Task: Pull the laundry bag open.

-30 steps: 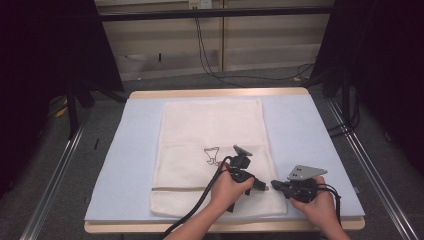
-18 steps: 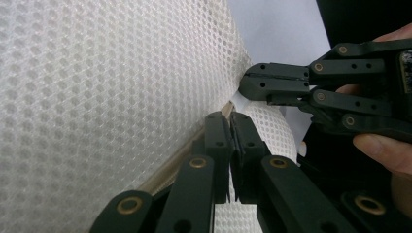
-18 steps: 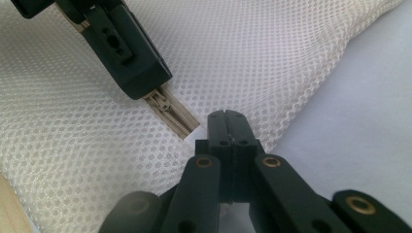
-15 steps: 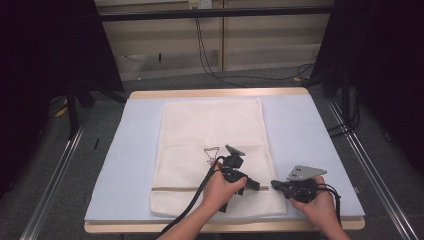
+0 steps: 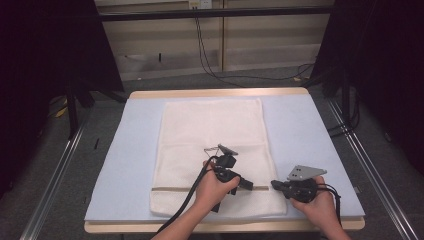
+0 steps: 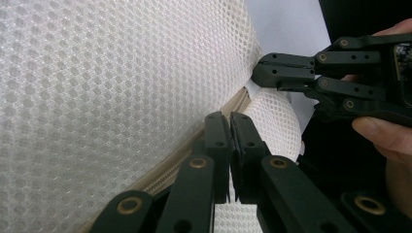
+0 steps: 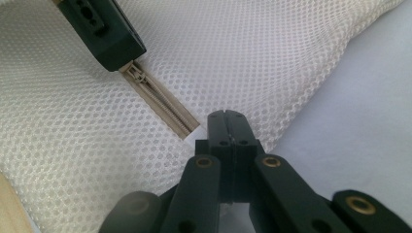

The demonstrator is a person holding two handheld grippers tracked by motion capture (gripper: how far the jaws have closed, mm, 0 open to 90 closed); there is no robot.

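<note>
A white mesh bag (image 5: 210, 135) lies flat on a pale blue mat (image 5: 125, 150). A beige zipper (image 5: 170, 188) runs across the bag near its front end. My left gripper (image 5: 246, 183) is shut on the zipper's pull (image 7: 133, 74), with its jaws (image 6: 231, 121) pressed together over the zipper line. My right gripper (image 5: 274, 185) is shut on the bag's right edge, just past the zipper's end (image 7: 187, 127). In the left gripper view the right gripper (image 6: 260, 75) pinches a white tab at that edge. The two grippers point at each other, a short way apart.
The mat covers a wooden table (image 5: 215, 93). Metal rails (image 5: 55, 175) run along the floor on both sides. Cables (image 5: 210, 55) hang at the back wall. Dark curtains flank the table. Bare mat lies left and right of the bag.
My left hand and its gripper have slid a little to the left along the zipper line. The right gripper has stayed where it was.
</note>
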